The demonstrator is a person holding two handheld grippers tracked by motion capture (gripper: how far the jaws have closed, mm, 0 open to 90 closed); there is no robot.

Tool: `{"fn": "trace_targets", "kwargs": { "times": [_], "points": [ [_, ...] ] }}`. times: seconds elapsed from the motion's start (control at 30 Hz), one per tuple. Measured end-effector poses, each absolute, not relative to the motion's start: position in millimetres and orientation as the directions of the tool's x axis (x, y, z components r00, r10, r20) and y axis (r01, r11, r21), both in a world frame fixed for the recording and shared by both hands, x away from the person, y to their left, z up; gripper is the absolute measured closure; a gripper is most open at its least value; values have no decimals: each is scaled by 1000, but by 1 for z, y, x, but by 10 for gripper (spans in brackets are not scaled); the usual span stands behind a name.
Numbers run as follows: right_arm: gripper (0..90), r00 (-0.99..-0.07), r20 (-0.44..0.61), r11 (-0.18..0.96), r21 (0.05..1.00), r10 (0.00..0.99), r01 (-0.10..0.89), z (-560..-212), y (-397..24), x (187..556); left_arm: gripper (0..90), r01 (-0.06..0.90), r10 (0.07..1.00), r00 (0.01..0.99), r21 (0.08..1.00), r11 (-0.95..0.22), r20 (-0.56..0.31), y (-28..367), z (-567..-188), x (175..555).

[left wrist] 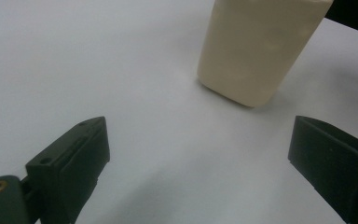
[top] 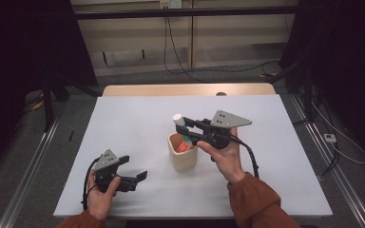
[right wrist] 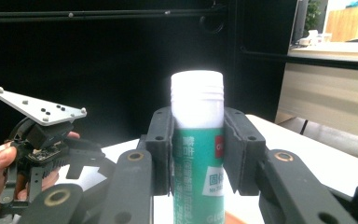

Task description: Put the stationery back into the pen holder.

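A beige cup (top: 183, 158) stands near the middle of the white table (top: 133, 118), with an orange and a green thing inside it. My right gripper (top: 184, 127) hovers just above the cup's far rim, shut on a green glue stick with a white cap (top: 177, 118). In the right gripper view both pads press the glue stick (right wrist: 197, 154) upright between them. My left gripper (top: 134, 168) rests low at the table's front left, open, nothing between its fingers. The left gripper view has the cup (left wrist: 256, 46) ahead of the wide-apart jaws.
The table's bare wooden far edge (top: 185, 89) lies beyond the white sheet. Cables run on the floor behind and to the right. Dark frames stand at both sides of the table. In the right gripper view the left gripper (right wrist: 37, 140) sits off to the left.
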State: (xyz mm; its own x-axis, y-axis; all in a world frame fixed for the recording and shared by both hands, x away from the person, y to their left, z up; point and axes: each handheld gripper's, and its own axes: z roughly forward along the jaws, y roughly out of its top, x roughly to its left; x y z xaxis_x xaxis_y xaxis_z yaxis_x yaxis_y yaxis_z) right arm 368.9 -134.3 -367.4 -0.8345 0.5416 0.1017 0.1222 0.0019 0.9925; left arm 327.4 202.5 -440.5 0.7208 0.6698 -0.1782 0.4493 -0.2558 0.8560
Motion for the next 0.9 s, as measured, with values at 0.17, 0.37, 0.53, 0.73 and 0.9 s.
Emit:
{"fn": "trace_targets", "kwargs": {
  "times": [0.17,0.37,0.53,0.73,0.9],
  "points": [
    [661,-839,91,22,992,536,122,-375,-125,370,53,450,669,722,855,-258,-178,203,-440,328],
    [661,-841,85,51,990,534,132,-384,-121,369,53,453,665,724,854,-257,-183,202,-441,328],
    [660,-841,77,67,989,536,134,-386,-118,369,53,453,665,724,854,-257,-183,203,-440,328],
    [659,-834,84,86,984,546,156,-396,-121,367,54,453,662,727,853,-261,-184,202,-441,328],
    [657,-838,86,95,982,538,162,-399,-122,364,54,455,664,725,852,-260,-184,202,-441,328]
  ]
}}
